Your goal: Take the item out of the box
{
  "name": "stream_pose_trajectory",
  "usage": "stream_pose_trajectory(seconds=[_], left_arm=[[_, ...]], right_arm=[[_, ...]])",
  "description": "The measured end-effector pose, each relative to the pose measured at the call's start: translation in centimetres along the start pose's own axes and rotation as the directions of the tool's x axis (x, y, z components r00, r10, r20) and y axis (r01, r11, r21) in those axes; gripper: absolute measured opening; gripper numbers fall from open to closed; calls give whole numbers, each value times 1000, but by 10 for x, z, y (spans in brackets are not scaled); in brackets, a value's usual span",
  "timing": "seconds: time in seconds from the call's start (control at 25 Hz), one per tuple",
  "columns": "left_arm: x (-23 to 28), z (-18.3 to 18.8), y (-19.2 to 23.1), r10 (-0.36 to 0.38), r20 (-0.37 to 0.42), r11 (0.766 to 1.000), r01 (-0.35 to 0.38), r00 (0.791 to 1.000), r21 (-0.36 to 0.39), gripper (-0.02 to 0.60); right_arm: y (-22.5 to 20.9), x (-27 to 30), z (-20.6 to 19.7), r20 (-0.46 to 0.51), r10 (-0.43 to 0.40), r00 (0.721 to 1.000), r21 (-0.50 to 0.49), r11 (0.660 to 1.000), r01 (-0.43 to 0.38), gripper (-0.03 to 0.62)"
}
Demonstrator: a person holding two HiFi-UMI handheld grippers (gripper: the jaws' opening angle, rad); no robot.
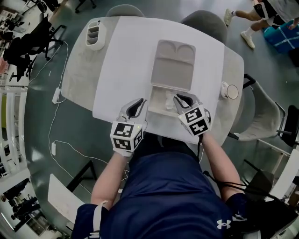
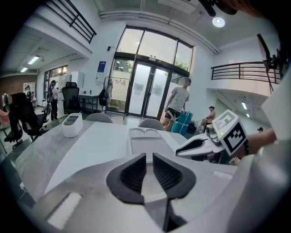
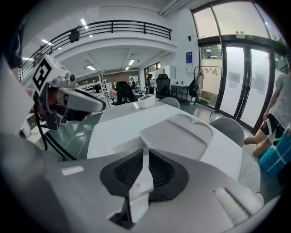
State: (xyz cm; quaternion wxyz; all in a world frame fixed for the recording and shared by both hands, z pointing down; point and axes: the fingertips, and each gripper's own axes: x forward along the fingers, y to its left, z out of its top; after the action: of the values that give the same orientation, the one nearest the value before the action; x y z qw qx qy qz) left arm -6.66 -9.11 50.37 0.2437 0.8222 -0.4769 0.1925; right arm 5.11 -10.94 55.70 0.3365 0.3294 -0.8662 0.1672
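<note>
Pale grey table (image 1: pixel 77 74) fills the head view, with the open box (image 1: pixel 174 65) just ahead of the left gripper (image 1: pixel 141 103) and right gripper (image 1: pixel 177 99). Left gripper view: jaws drawn almost together, nothing clearly between them. Right gripper view: jaws clamped on the pale item (image 3: pixel 138 186), with the box lid beyond them.

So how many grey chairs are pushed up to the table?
3. Two grey chairs at the far edge of the table, one left, one right; a third at its right side. The person may hide more at the near edge.
</note>
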Motion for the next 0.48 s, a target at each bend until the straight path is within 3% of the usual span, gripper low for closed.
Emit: stream_pose_trajectory(seconds=[0.32, 0.48], left_arm=[[38, -19, -10, -146, -106, 989, 148, 984, 21, 51], [48, -27, -10, -182, -135, 982, 186, 974, 21, 51]], right_arm=[[17, 29, -39, -221, 5, 975, -165, 985, -42, 73], [18, 40, -52, -303, -53, 952, -329, 943, -52, 74]])
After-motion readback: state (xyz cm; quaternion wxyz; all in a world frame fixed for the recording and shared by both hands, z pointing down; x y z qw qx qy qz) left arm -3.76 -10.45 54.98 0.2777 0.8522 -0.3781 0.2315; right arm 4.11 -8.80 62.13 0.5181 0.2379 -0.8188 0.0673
